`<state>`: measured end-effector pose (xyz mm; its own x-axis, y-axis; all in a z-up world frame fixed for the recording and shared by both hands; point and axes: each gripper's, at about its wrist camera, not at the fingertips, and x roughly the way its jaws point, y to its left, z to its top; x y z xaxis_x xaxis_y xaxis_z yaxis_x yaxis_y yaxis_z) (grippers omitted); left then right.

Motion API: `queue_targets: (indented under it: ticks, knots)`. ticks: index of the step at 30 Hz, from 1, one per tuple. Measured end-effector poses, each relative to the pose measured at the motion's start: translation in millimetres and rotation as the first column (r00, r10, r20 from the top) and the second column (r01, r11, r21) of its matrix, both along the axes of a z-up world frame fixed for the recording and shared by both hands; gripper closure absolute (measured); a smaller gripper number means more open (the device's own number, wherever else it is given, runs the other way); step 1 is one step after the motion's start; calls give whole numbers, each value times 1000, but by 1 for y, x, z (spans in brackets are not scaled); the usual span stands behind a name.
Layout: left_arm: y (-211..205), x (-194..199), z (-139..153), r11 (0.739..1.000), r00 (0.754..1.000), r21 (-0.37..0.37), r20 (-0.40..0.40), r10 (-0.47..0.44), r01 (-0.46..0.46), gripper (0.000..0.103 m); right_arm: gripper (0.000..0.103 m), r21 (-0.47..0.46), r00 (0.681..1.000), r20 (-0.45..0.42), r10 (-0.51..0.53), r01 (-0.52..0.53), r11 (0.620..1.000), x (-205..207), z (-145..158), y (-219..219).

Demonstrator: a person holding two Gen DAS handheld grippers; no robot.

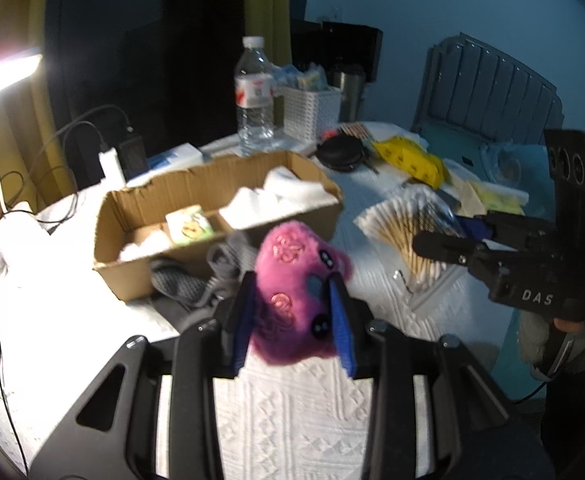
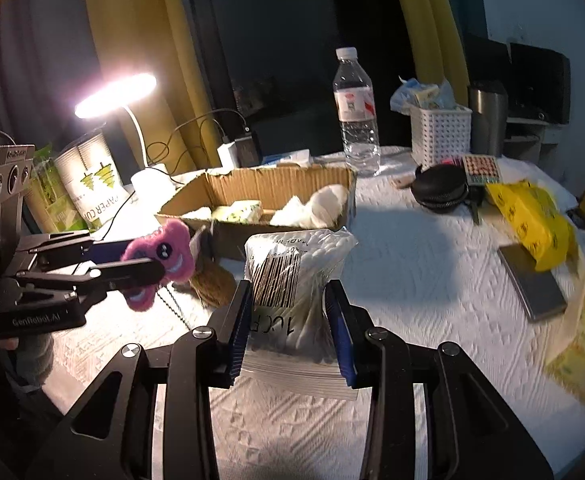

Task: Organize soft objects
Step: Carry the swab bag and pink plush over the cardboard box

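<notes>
A fuzzy pink plush toy point(image 1: 288, 264) with black eyes is pinched between the blue pads of my left gripper point(image 1: 292, 294), which is shut on it above the white cloth. From the right wrist, the toy point(image 2: 172, 244) hangs in the left gripper point(image 2: 142, 262) in front of the cardboard box point(image 2: 276, 180). My right gripper point(image 2: 288, 296) is shut on a clear zip bag of cotton swabs point(image 2: 292, 256), lifted off the table. That bag point(image 1: 404, 224) and the right gripper point(image 1: 444, 246) show at the right of the left wrist view. The box point(image 1: 132, 200) holds white soft pads and a small packet.
A grey knitted piece point(image 1: 196, 280) lies in front of the box. Behind the box stand a water bottle point(image 2: 354, 112), a white basket point(image 2: 440, 132) and a lit lamp point(image 2: 116, 94). A black round case point(image 2: 438, 188), a yellow pack point(image 2: 532, 220) and a grey flat device point(image 2: 532, 280) lie to the right.
</notes>
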<state>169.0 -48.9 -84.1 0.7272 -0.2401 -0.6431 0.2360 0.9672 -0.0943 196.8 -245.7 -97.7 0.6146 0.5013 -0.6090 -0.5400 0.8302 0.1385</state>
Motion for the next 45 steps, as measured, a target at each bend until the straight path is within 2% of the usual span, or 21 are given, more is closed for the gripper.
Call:
queue_targets:
  ticks: [21,35,45]
  knots:
    - [58,35,32,996,991,-34,101,85,-82,67,64,11,998,63,32,-33,999,38,28,35]
    - [49,72,36,993,988,-30,106,113,-111,67,64,69,995,97,40,-47,997,75,38,30]
    - [31,110,18,995,994,-36,52,92,-90,66,64,99,997,73,17,-25,995,100,30,16]
